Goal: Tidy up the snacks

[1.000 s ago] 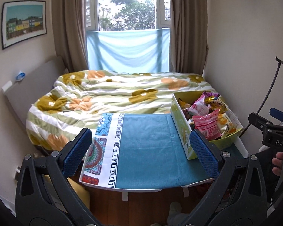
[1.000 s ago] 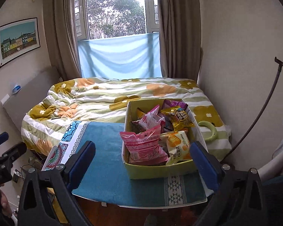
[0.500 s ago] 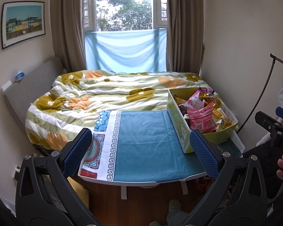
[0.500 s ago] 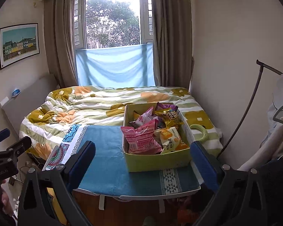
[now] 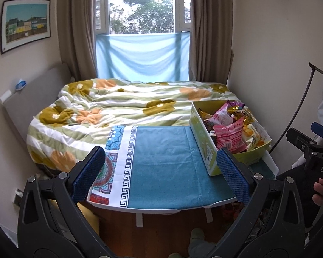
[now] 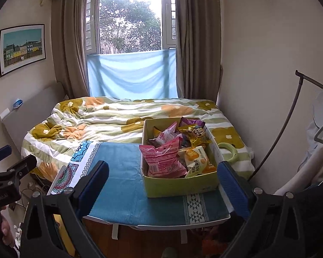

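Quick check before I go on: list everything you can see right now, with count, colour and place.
Box: one, green cardboard, right part of the table, open top.
Snack packets: several, exact count unclear; a pink one in front, a yellow one beside it, a gold and brown one behind; all in the box.
Table: one, teal cloth with a patterned left end, at the foot of the bed.
Bed: one, green-striped flowered quilt, behind the table.
Ring: one, pale green, on the quilt right of the box.
Picture: one, framed, left wall.
Window: one, light blue cloth over its lower part.
Left gripper: open, empty.
Right gripper: open, empty.
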